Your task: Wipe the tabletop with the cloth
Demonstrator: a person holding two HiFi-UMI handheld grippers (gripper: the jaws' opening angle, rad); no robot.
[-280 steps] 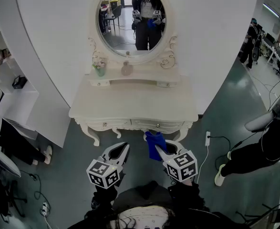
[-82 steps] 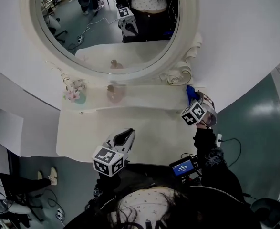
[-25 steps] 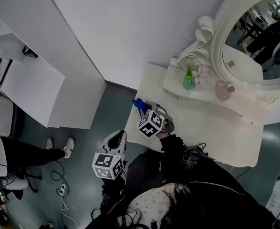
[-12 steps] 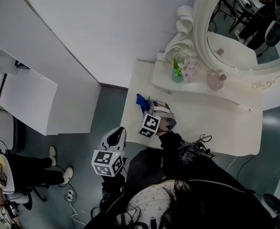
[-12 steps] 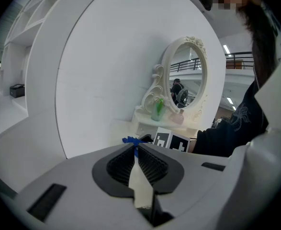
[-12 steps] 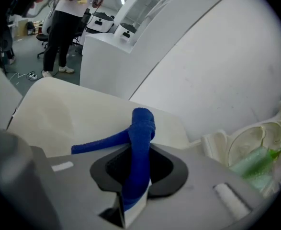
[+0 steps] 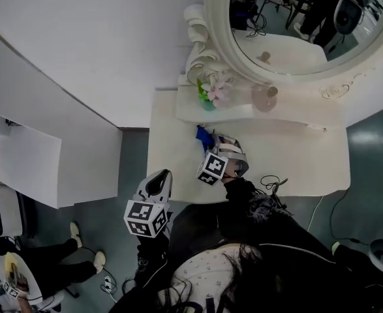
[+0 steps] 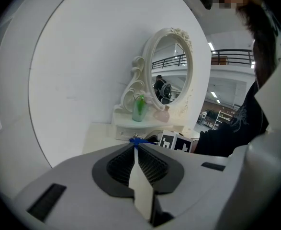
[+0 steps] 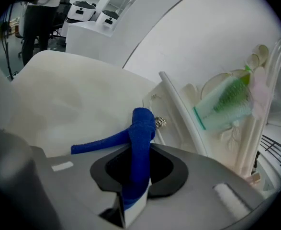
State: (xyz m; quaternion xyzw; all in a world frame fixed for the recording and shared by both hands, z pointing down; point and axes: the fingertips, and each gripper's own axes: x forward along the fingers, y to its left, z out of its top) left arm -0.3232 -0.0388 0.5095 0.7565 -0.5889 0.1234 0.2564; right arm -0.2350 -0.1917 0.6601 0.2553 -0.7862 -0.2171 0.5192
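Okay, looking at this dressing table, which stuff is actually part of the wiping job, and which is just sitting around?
Part of the job:
blue cloth
right claw, shut on the cloth
cream tabletop

Just sitting there:
green vase of flowers
pink bottle
oval mirror
left claw, shut on nothing

- The right tongs [image 7: 209, 142] sit over a cream desk [image 7: 295, 162]. Just beyond them are its raised shelf [image 7: 295, 115] and an oval mirror [image 7: 289, 18] (scrolled frame at its left).
- A white curved wall [image 7: 93, 44] rises beyond both tongs.
- Grey-green floor [image 7: 134, 162] lies under the left tongs [image 7: 160, 176], with a white cabinet [image 7: 21, 168] well to their left.
- In the left gripper view, ceiling strip lights [image 8: 210, 46] glow to the right of the mirror.
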